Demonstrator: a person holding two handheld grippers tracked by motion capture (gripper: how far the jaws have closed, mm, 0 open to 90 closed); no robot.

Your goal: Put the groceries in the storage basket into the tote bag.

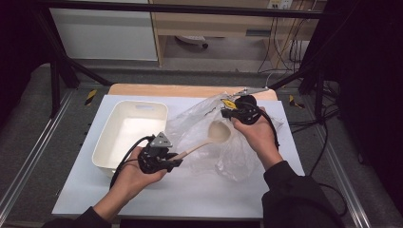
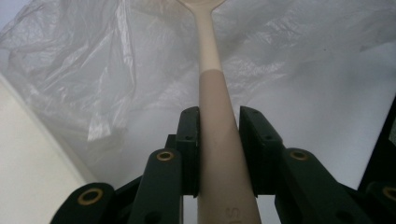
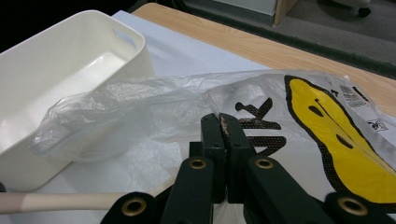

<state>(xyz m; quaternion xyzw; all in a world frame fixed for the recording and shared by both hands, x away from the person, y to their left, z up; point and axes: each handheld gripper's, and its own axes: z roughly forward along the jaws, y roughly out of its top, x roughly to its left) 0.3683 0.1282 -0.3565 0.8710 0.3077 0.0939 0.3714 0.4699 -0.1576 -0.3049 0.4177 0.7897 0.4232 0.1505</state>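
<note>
A cream spoon (image 1: pixel 209 140) points its bowl toward the middle of a crumpled clear plastic bag (image 1: pixel 228 152). My left gripper (image 1: pixel 177 160) is shut on the spoon's handle (image 2: pixel 215 107), which runs straight out between the jaws (image 2: pixel 218 128). My right gripper (image 1: pixel 227 112) is shut on the bag's upper edge and holds it lifted; the jaws (image 3: pixel 223 122) pinch thin film next to a yellow and black print (image 3: pixel 336 140). The spoon handle (image 3: pixel 60 201) crosses below that gripper. I cannot tell whether the bowl is inside the bag.
A white plastic bin (image 1: pixel 110 142) with nothing in it stands at the left, close beside my left hand, and its rim (image 3: pixel 84 18) is near the bag. A white sheet (image 1: pixel 190 199) covers the wooden table (image 1: pixel 157 90), with bare room at the front.
</note>
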